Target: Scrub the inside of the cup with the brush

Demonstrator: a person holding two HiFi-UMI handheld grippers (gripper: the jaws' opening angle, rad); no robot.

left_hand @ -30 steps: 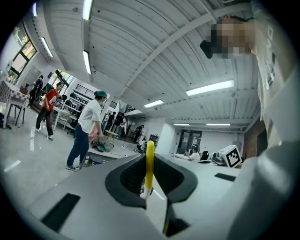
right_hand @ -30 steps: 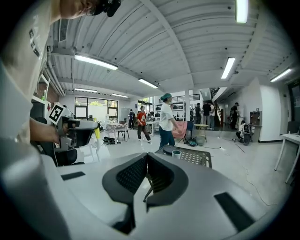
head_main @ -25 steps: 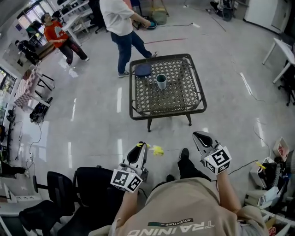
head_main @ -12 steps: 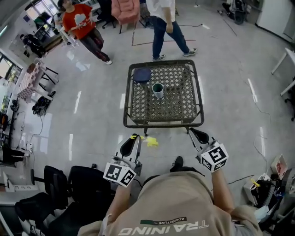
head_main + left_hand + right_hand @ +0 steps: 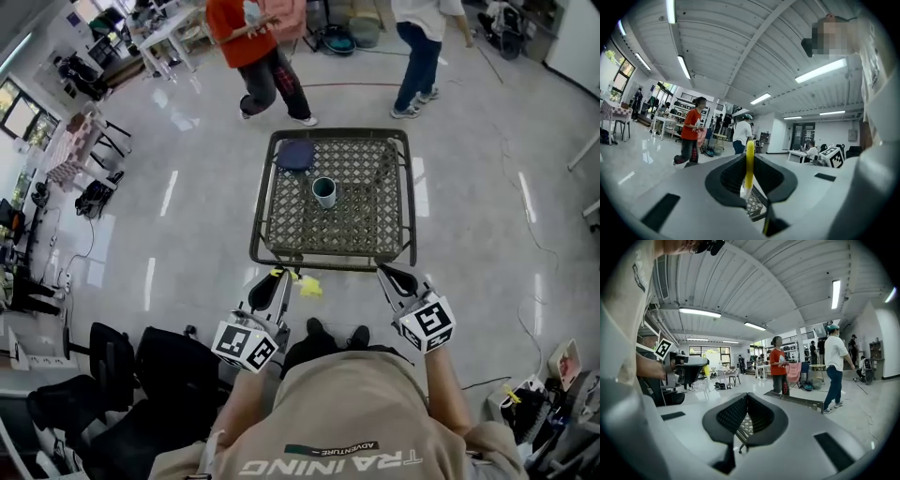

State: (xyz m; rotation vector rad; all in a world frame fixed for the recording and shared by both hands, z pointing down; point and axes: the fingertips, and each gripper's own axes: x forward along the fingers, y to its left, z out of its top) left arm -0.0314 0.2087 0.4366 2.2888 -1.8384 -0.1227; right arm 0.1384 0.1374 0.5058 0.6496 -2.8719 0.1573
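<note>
Two grippers are pointing at the bench (image 5: 333, 263) from just short of its near edge, and neither is reaching over it yet. The left gripper (image 5: 280, 280) is clamping the yellow brush (image 5: 310, 286), jaws pressed on the thin handle, which is standing upright between them in the left gripper view (image 5: 749, 161). The brush head is sticking out ahead of the tips, probably so it can go into the cup first. The right gripper (image 5: 387, 275) is carrying nothing, and its jaws are meeting with no gap (image 5: 746, 416). It is likely being kept free to steady the cup.

The cup (image 5: 324, 191) is standing upright on the lattice top, toward the far middle and well apart from both grippers. A dark blue pad (image 5: 293, 155) is lying near it at the far left corner. Scrubbing is not under way, so this looks like the approach.

Both forearms are reaching forward from the torso, side by side. The left gripper is pointing about level and the right is tipping slightly down. Two people (image 5: 255, 52) are walking on the floor beyond the bench.
</note>
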